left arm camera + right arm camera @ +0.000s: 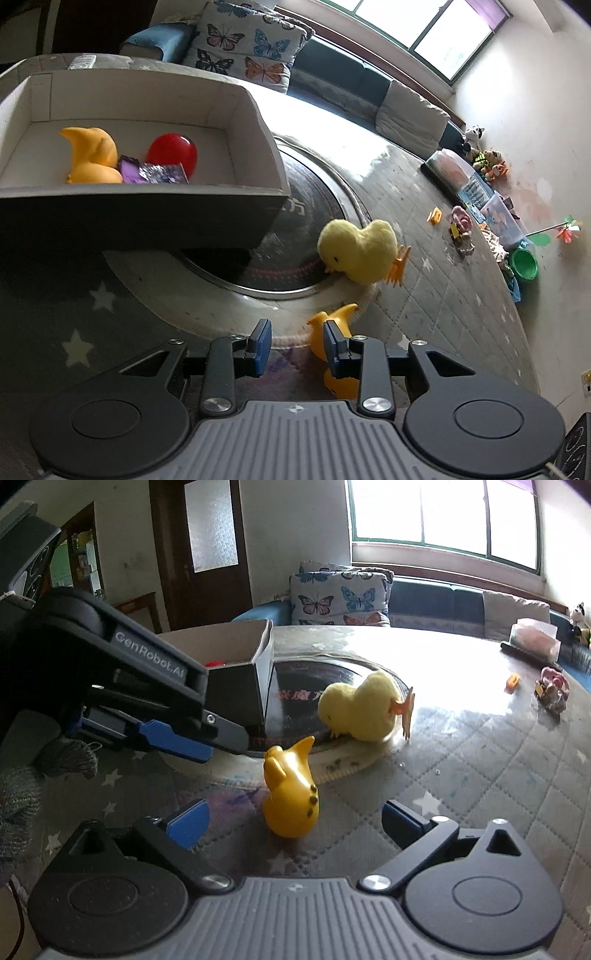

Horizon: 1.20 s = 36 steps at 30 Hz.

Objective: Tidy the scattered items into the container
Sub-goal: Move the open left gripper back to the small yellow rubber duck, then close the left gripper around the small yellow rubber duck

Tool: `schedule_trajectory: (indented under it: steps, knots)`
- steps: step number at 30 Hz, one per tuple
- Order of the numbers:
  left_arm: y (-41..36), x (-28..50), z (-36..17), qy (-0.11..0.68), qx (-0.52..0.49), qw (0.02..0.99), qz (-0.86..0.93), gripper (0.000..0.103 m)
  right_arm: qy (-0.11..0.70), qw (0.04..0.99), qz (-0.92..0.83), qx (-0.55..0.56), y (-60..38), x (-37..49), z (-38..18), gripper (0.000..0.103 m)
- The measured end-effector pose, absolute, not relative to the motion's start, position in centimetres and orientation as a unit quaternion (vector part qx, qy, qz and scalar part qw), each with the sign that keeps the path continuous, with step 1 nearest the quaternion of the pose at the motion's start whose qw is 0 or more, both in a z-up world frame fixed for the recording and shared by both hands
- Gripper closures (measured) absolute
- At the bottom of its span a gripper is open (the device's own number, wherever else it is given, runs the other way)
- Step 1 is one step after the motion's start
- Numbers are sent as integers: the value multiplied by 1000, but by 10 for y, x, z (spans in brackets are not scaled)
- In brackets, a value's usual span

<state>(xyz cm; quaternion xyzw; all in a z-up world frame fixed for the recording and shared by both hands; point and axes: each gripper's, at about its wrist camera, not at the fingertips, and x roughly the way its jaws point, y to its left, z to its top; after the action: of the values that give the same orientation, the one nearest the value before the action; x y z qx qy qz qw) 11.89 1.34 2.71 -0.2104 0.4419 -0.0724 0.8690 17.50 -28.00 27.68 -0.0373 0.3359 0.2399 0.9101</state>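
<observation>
A yellow rubber duck toy [291, 797] stands on the star-print mat between the wide-spread fingers of my right gripper [295, 821], which is open and not touching it. In the left wrist view the same duck [332, 325] is partly hidden behind the right-hand finger of my left gripper [297, 347], open with nothing between its pads. A yellow plush chick [358, 254] [362, 709] lies a little farther away on the rim of a round dark disc. The cardboard box [258, 122] [258, 657] holds another yellow duck [92, 155], a red ball [171, 153] and purple wrappers [155, 173].
The round dark disc [314, 206] lies under the box and the chick. My left gripper [218, 744] reaches in from the left of the right wrist view, a grey knit sleeve [18, 794] below it. Small toys [458, 225], a clear bin [450, 166], a green bowl [524, 262] and butterfly cushions [243, 44] lie beyond.
</observation>
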Motion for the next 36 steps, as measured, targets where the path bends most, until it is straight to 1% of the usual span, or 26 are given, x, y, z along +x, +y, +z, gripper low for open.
schedule_trajectory:
  steps: [3, 10, 20, 32, 35, 36]
  knots:
    - [8, 118, 27, 444, -207, 869, -74, 69, 339, 909, 239, -31, -282, 174, 275, 7]
    - [1, 116, 30, 442, -201, 871, -78, 69, 346, 907, 240, -18, -285, 173, 270, 9]
    - [-9, 128, 35, 443, -195, 870, -90, 69, 350, 905, 241, 6, -288, 180, 271, 22]
    - [-18, 150, 27, 458, -191, 863, -99, 68, 357, 900, 250, 15, -283, 188, 269, 46]
    - [-19, 153, 25, 460, -191, 862, -98, 67, 359, 898, 253, 16, -281, 189, 269, 56]
    - [-18, 153, 24, 460, -192, 861, -97, 67, 359, 898, 254, 16, -281, 190, 269, 57]
